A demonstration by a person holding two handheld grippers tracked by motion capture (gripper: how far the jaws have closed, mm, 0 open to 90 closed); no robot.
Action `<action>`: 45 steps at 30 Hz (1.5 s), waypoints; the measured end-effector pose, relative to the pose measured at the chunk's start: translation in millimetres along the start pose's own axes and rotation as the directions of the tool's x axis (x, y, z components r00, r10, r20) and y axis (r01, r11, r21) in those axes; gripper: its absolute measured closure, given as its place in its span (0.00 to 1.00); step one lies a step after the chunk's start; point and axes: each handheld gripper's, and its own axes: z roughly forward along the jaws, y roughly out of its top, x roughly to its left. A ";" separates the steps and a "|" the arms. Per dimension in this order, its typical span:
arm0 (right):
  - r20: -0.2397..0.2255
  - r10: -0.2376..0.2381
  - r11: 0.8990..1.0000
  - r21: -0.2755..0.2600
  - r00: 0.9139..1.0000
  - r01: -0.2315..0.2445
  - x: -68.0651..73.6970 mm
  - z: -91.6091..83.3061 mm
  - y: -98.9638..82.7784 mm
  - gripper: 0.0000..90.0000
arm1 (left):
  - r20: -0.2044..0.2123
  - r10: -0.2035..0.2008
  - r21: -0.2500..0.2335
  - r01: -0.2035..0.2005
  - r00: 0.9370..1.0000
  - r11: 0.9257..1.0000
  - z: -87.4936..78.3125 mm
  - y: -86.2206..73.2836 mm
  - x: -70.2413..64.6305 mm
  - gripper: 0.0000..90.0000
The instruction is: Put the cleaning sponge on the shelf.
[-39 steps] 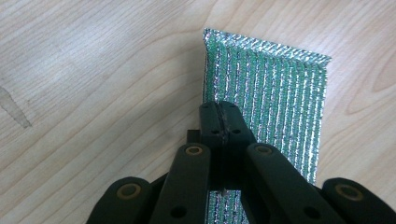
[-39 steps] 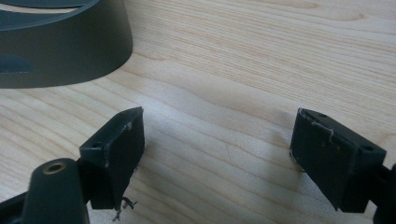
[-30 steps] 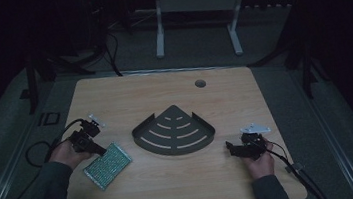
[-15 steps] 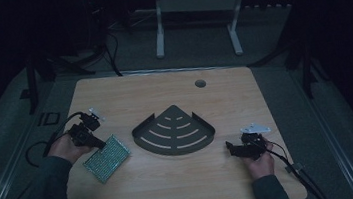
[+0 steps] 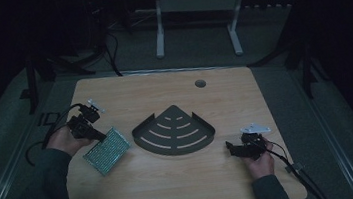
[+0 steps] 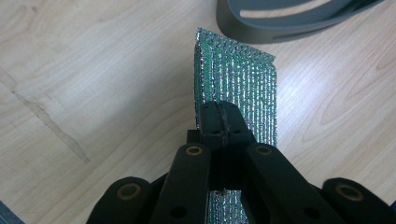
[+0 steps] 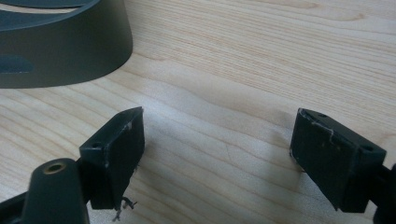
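Note:
A flat green-and-silver woven scouring pad (image 5: 107,150) (image 6: 238,88) is held at the table's left, tilted, with one edge raised. My left gripper (image 5: 99,136) (image 6: 223,116) is shut on its near edge. A dark grey quarter-round corner shelf (image 5: 174,131) with curved slots lies flat at the table's middle; its rim (image 6: 289,23) is just beyond the pad. My right gripper (image 5: 231,148) (image 7: 217,154) rests low at the right, jaws wide apart with only bare wood between them. The shelf's curved wall (image 7: 60,46) is to its upper left.
The wooden table (image 5: 175,190) has a round cable hole (image 5: 200,83) near its far edge. Cables trail from both grippers off the table's sides. A white stand's legs (image 5: 159,36) are on the dark floor beyond.
My left gripper has lifted and carried the scouring pad up and toward the shelf, tilting it more. The right gripper has stayed where it was.

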 end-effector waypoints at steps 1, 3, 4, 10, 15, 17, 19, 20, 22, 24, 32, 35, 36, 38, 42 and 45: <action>0.000 0.000 1.000 0.000 1.000 0.000 0.0 0.0 0.0 0.19 | -0.003 0.001 -0.003 -0.001 1.000 1.000 -1.1 1.5 -0.4 1.00; 0.000 0.000 1.000 0.000 1.000 0.000 0.0 0.0 0.0 0.19 | -0.001 0.006 -0.008 -0.006 1.000 1.000 -3.5 4.4 -0.7 1.00; 0.000 0.000 1.000 0.000 1.000 0.000 0.0 0.0 0.0 0.19 | -0.001 0.006 -0.008 -0.006 1.000 1.000 -3.5 4.4 -0.7 1.00; 0.000 0.000 1.000 0.000 1.000 0.000 0.0 0.0 0.0 0.19 | 0.000 0.006 -0.023 -0.006 1.000 1.000 -10.9 12.2 -1.1 1.00; 0.000 0.000 1.000 0.000 1.000 0.000 -0.1 0.1 0.1 0.19 | -0.008 0.007 -0.025 -0.007 1.000 1.000 -14.3 16.7 -0.7 1.00; 0.000 -0.001 1.000 0.000 1.000 0.001 -0.1 0.1 0.1 0.19 | -0.008 0.005 -0.028 -0.005 1.000 1.000 -15.3 18.1 -0.7 1.00; 0.000 -0.001 1.000 0.000 1.000 0.001 -0.1 0.1 0.1 0.19 | -0.010 0.006 -0.030 -0.006 1.000 1.000 -15.8 19.0 -0.8 1.00; 0.000 -0.001 1.000 0.000 1.000 0.001 -0.1 0.1 0.1 0.19 | -0.007 0.008 -0.028 -0.009 1.000 1.000 -16.4 19.8 -0.9 1.00; 0.000 -0.001 1.000 0.000 1.000 0.001 0.0 0.1 0.1 0.19 | -0.008 0.012 -0.028 -0.012 1.000 1.000 -17.3 21.5 -2.0 1.00; 0.000 -0.001 1.000 0.000 1.000 0.001 -0.1 0.1 0.1 0.19 | -0.008 0.015 -0.029 -0.015 1.000 0.999 -19.2 24.4 -3.5 1.00; 0.000 -0.001 1.000 0.000 1.000 0.001 -0.1 0.1 0.1 0.19 | -0.017 0.021 -0.028 -0.021 1.000 0.999 -22.3 35.5 -7.3 1.00; 0.000 -0.001 1.000 0.000 1.000 0.001 -0.1 0.1 0.1 0.19 | -0.019 0.025 -0.032 -0.026 1.000 0.999 -22.4 40.7 -9.6 1.00; 0.000 -0.001 1.000 0.000 1.000 0.001 -0.1 0.1 0.1 0.19 | -0.014 0.027 -0.033 -0.028 1.000 0.999 -22.6 42.5 -10.2 1.00; 0.000 -0.001 1.000 0.000 1.000 0.001 -0.1 0.1 0.1 0.19 | -0.018 0.031 -0.032 -0.032 0.999 0.999 -22.7 44.5 -11.0 1.00; 0.000 -0.001 1.000 0.000 1.000 0.001 -0.1 0.1 0.1 0.19 | -0.025 0.043 -0.034 -0.044 0.999 0.998 -22.0 52.5 -14.4 1.00; 0.000 -0.001 1.000 0.000 1.000 0.001 -0.1 0.1 0.1 0.19 | -0.021 0.048 -0.036 -0.049 0.999 0.998 -21.5 56.6 -15.4 1.00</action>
